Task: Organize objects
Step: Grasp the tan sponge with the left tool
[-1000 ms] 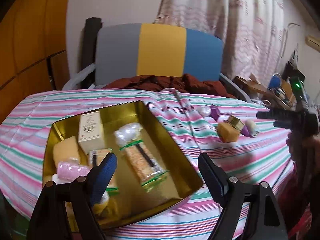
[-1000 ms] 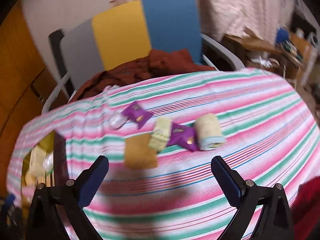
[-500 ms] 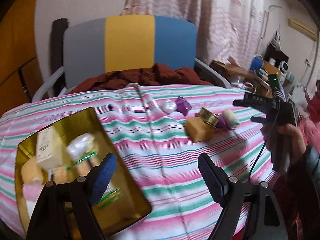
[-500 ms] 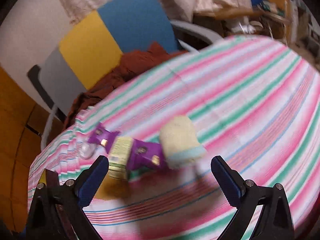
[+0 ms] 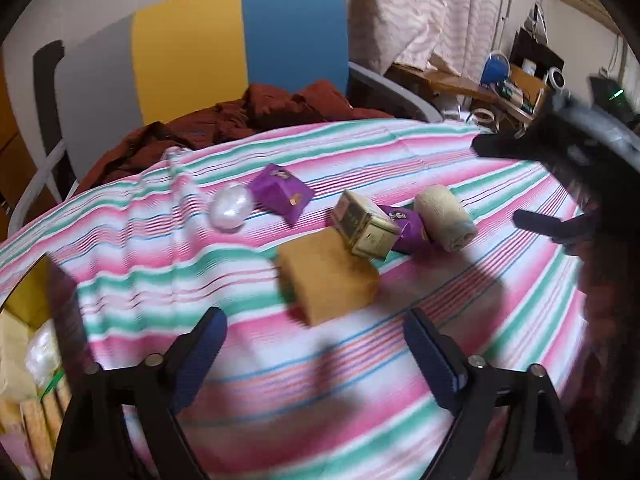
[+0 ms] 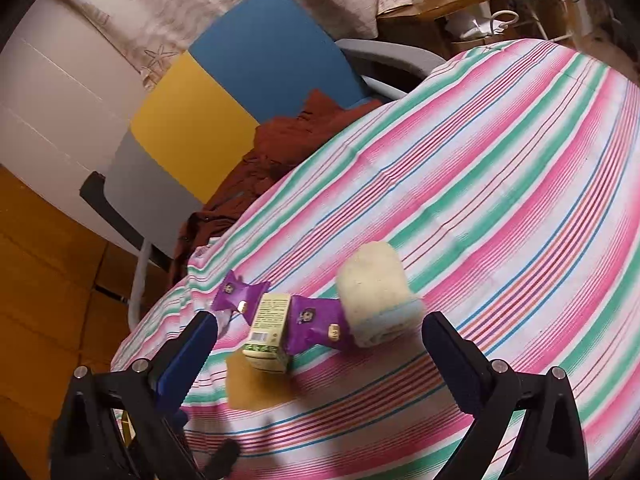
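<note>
Since the earlier frames I am swinging my left gripper (image 5: pixel 314 354) away from the gold rectangular tin (image 5: pixel 24 300), now at the left edge, toward the loose items. Its jaws are gaping, empty, lining up on the tan block (image 5: pixel 326 276). My right gripper (image 6: pixel 320 354), likewise spread and empty, is framing the cream roll (image 6: pixel 376 292) beside the purple packet (image 6: pixel 314 324).

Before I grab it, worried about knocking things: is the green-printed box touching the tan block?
Touching. The left wrist view shows the box leaning on the tan block, no gap.
</note>
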`<state>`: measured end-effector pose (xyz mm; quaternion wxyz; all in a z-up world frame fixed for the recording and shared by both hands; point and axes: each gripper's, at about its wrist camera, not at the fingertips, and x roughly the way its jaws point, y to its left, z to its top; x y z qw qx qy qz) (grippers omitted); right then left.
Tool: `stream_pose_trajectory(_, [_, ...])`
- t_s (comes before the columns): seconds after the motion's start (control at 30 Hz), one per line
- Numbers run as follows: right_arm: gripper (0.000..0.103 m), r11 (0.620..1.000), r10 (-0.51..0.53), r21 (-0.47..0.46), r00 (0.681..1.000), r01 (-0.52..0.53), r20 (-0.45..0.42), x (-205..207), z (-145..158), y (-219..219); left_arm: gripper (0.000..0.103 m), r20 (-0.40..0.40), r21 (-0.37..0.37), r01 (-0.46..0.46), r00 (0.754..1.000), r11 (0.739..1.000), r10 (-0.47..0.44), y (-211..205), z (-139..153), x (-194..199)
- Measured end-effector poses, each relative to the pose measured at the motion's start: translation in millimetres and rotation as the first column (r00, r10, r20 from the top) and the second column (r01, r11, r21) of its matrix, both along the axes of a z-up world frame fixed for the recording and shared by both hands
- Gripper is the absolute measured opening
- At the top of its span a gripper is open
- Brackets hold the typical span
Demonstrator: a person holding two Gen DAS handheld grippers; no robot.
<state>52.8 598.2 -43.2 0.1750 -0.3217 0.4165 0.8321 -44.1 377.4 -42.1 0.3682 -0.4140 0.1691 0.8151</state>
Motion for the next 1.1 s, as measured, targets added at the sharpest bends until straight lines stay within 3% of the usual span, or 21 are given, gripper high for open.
stream_pose_trajectory(0.37, [0.103,0.998,0.060,-0.014,0.998,-0.060,-0.013,-8,-6,-3,0.097,-0.003,-0.081,-0.031,1.000,0.996,0.031,49,-39,-33])
stream_pose_trajectory(0.43, [0.103,0.998,0.070,-0.003,0.998,-0.070,-0.005,-10,-6,-4,0.076,0.033,-0.051,-0.020,0.999,0.999,0.022,46,-41,-37])
stream_pose_trajectory(0.47, [0.103,0.997,0.077,0.001,0.997,-0.077,-0.004,-10,-6,-5,0.071,0.071,-0.019,-0.010,0.997,1.000,0.011,44,-42,-40])
stream_pose_trajectory(0.53, [0.103,0.995,0.100,0.021,0.995,-0.100,0.007,-14,-6,-9,0.063,0.067,-0.005,-0.006,0.998,1.000,0.007,37,-40,-36])
stream_pose_trajectory(0.6, [0.103,0.991,0.122,0.055,0.992,-0.123,0.023,-18,-6,-15,0.061,0.065,0.022,0.005,0.998,1.000,-0.006,25,-38,-28])
stream_pose_trajectory(0.7, [0.091,0.980,0.171,0.092,0.984,-0.175,0.049,-25,-8,-25,0.060,0.067,0.034,0.003,0.998,0.999,-0.005,7,-37,-17])
stream_pose_trajectory(0.87, [0.064,0.948,0.259,0.149,0.955,-0.280,0.146,-45,-17,-48,0.060,0.081,0.064,0.002,0.997,0.998,-0.007,-33,-36,11])
stream_pose_trajectory(1.1, [0.064,0.890,0.315,0.262,0.918,-0.374,0.240,-75,-25,-85,0.060,0.053,0.079,0.036,0.998,0.996,-0.040,-56,-42,35])
